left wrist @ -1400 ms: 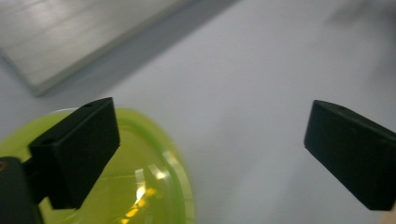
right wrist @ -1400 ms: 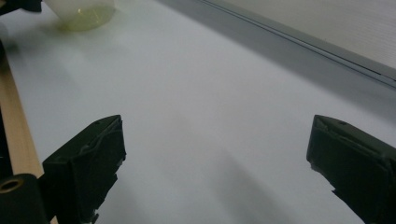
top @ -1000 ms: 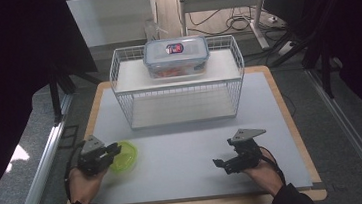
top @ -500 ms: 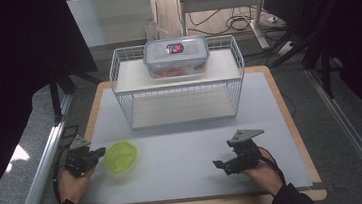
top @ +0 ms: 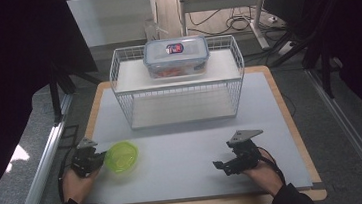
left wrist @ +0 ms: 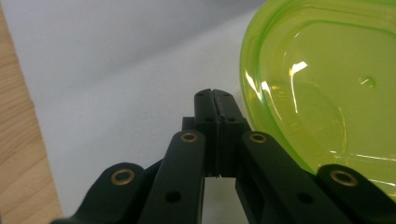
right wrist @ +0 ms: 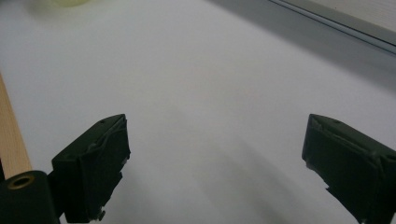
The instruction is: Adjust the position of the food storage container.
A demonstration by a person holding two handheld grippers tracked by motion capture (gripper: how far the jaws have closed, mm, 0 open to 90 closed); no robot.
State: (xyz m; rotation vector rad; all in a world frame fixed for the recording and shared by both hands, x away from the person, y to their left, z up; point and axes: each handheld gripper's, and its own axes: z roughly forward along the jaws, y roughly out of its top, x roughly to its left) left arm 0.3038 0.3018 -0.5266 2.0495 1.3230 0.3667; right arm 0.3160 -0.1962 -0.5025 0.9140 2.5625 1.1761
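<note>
A translucent green bowl (top: 120, 156) (left wrist: 327, 84) rests on the grey mat at the front left. My left gripper (top: 90, 158) (left wrist: 215, 93) lies just left of its rim, jaws pressed together with nothing between them. Whether it touches the bowl I cannot tell. At the front right my right gripper (top: 221, 166) (right wrist: 217, 135) sits low over bare mat and points left. It is open wide, with nothing between its fingers (right wrist: 95, 154).
A white wire rack (top: 120, 87) stands at the back middle of the mat (top: 183, 147). On its top shelf is a clear lidded container (top: 176, 57) with red contents. A wooden border (top: 291, 116) frames the mat. Dark floor and metal rails flank the table.
My left gripper has drawn back to the left off the green bowl's edge and now lies beside it. The bowl has stayed put. The right gripper has not moved.
</note>
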